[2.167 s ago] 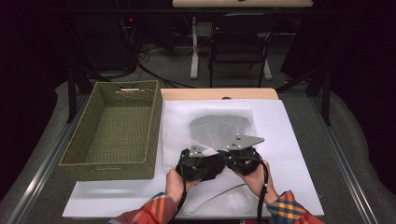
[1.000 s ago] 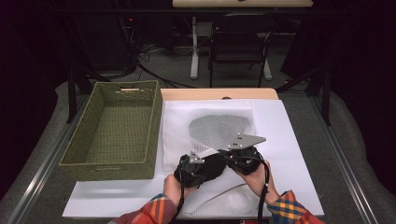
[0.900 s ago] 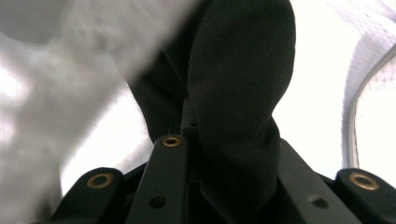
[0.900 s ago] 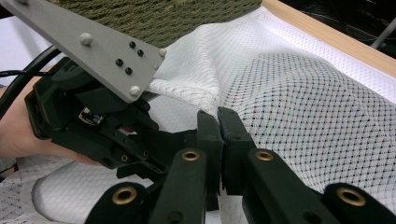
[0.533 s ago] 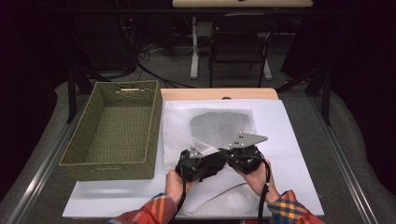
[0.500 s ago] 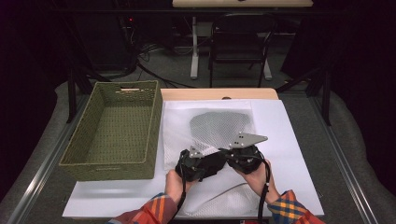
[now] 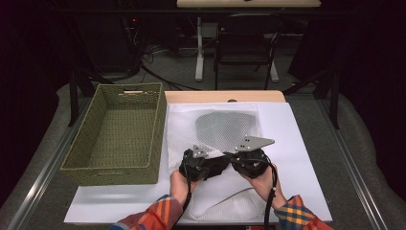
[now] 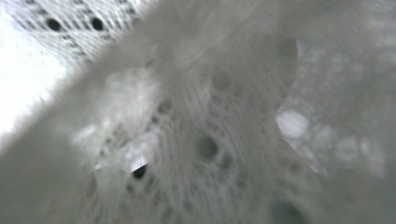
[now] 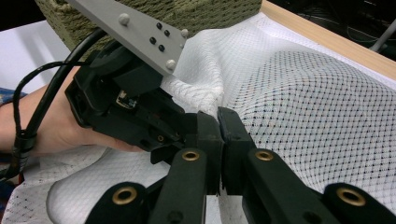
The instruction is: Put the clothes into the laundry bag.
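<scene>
Perforated white mesh bag [image 7: 225, 132] lies puckered beside coarse woven basket [image 7: 117, 132].

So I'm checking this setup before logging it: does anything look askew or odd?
The white mesh fabric is not flat: it bunches into a raised ridge where the left gripper and right gripper meet. It presses against the left gripper's camera, blurring that view. The woven basket sits squarely.

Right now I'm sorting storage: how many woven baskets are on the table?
1: the green woven basket stands at the table's left, beside the white mesh fabric. Its inside looks empty.
</scene>
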Demonstrator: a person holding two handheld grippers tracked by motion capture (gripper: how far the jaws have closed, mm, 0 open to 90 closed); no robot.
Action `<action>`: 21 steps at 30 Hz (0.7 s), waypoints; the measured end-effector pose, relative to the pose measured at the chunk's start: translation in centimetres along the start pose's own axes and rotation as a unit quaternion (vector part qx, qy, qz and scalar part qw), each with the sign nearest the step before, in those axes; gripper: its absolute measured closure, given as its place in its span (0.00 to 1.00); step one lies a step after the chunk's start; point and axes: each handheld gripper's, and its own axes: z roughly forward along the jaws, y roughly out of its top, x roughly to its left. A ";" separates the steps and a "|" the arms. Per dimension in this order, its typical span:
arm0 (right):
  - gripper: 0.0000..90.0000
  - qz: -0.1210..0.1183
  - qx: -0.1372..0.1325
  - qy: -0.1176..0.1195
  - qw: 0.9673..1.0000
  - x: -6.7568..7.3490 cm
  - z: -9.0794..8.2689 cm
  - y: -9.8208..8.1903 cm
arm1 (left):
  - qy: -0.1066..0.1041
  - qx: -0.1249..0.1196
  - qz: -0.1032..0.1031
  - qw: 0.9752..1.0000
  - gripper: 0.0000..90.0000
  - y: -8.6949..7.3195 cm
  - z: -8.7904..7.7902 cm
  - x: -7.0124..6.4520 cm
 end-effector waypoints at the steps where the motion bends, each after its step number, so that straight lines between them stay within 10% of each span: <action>1: 0.99 0.000 0.000 0.000 1.000 0.0 0.0 0.0 | 0.000 0.000 -0.003 1.000 0.90 0.0 0.0 0.0; 12: 0.99 0.005 0.000 0.008 1.000 -0.1 0.1 -0.1 | 0.018 -0.009 0.009 1.000 0.88 0.3 0.5 0.5; 21: 0.99 0.003 0.003 0.003 1.000 -0.2 0.1 -0.2 | -0.007 0.005 0.030 1.000 0.75 0.0 0.2 0.2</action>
